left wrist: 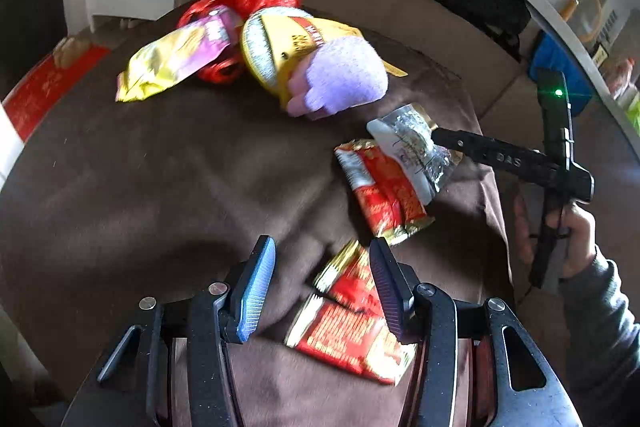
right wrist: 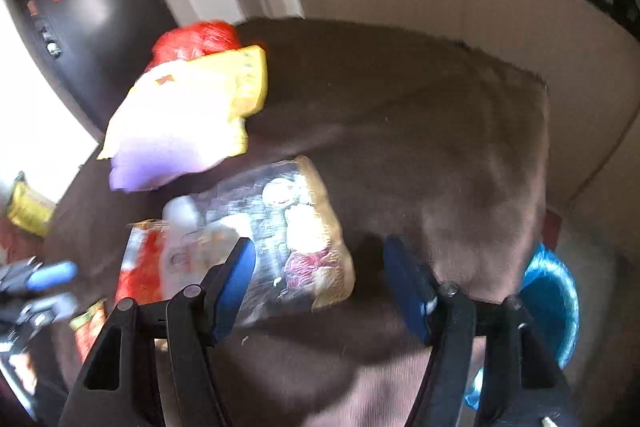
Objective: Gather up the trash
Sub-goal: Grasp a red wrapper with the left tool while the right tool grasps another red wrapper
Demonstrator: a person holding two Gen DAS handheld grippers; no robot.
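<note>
Both tools (left wrist: 322, 285) (right wrist: 320, 281) apparently agape, empty.

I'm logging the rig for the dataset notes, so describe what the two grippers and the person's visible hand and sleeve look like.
Left gripper: black speckled linkage arms, silver pivot bolts, ribbed pads, one blue, one dark. Right gripper: same black frame, blue pads; from the left wrist view, its black body bears pale lettering and a green light. The right hand is bare, with a dark grey sleeve.

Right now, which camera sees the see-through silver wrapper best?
The right wrist view. The silver wrapper lies large and close before the open right gripper, though blurred. The left wrist view shows it smaller and farther off, lying over a red packet, by the right gripper's fingertip.
</note>
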